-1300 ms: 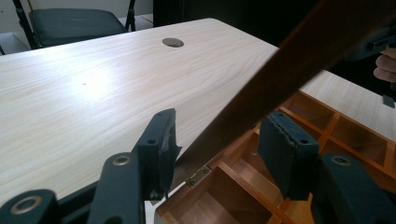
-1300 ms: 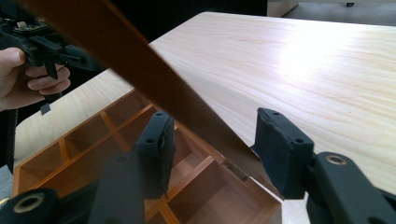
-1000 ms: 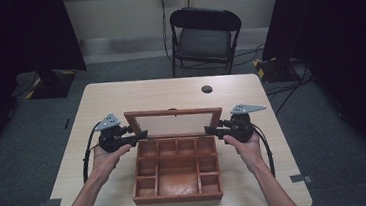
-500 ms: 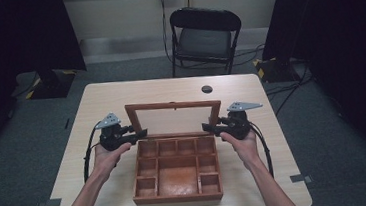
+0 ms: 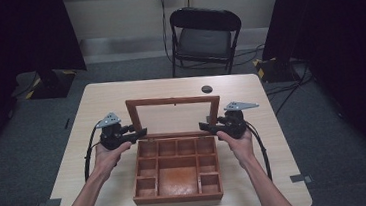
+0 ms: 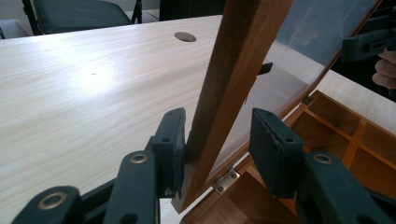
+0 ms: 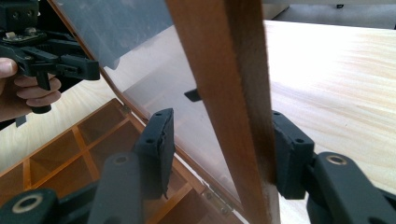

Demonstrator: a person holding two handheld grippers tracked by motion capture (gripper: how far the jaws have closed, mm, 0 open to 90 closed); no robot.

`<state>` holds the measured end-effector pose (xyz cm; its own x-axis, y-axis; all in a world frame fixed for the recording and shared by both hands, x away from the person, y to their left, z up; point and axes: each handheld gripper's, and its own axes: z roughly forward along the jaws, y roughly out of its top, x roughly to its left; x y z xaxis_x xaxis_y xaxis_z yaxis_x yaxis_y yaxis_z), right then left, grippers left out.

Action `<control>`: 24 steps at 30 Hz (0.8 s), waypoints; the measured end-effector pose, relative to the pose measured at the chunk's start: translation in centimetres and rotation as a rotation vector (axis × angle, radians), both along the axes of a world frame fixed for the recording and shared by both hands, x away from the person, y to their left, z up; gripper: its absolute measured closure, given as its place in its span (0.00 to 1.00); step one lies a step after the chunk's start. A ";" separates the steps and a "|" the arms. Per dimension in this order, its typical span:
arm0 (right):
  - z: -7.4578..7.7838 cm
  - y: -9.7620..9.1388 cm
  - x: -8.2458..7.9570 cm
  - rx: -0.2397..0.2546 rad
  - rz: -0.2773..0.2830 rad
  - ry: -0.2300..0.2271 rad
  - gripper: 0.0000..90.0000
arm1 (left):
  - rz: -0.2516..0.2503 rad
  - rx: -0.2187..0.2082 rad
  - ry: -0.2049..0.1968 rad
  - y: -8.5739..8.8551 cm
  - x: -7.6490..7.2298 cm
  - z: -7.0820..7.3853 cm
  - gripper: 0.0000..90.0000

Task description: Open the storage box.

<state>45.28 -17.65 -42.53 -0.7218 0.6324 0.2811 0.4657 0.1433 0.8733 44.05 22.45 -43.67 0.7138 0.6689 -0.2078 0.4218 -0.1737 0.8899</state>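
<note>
Wooden box (image 5: 177, 171) is sitting open at lower centre of the high view on the pale table (image 5: 95, 100), its glass-paned lid (image 5: 173, 115) standing nearly upright behind it, tilted back toward the top of the frame. Compartments are countable in that view: ten, a row of four small ones nearest the hinge, three down each side, one large in the middle. Lower edge of the box front is lying close to the table edge; forearms are being cut off by the bottom of the frame. Left gripper (image 5: 141, 132) is straddling the lid's left frame rail; in the left gripper view (image 6: 217, 149) one pad is touching the wood, the other standing clear, so the jaws are part open, not clamping. Right gripper (image 5: 203, 126) is straddling the right rail likewise; in the right gripper view (image 7: 219, 149) the far pad is against the wood, the near one apart. One brass hinge (image 6: 227, 179) is showing. One black chair (image 5: 204, 36) and one dark round disc (image 5: 207, 89) are sitting beyond.
</note>
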 end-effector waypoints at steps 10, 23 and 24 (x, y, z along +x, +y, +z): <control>-0.4 0.1 0.7 0.009 -0.037 -0.012 0.55 | 0.014 -0.010 0.016 0.0 0.8 -0.2 0.66; -0.3 0.4 1.6 -0.010 -0.057 -0.003 0.55 | 0.028 0.006 0.030 0.0 1.4 -0.3 0.67; -0.3 0.5 1.7 -0.011 -0.059 -0.003 0.55 | 0.028 0.004 0.031 0.0 1.5 -0.4 0.68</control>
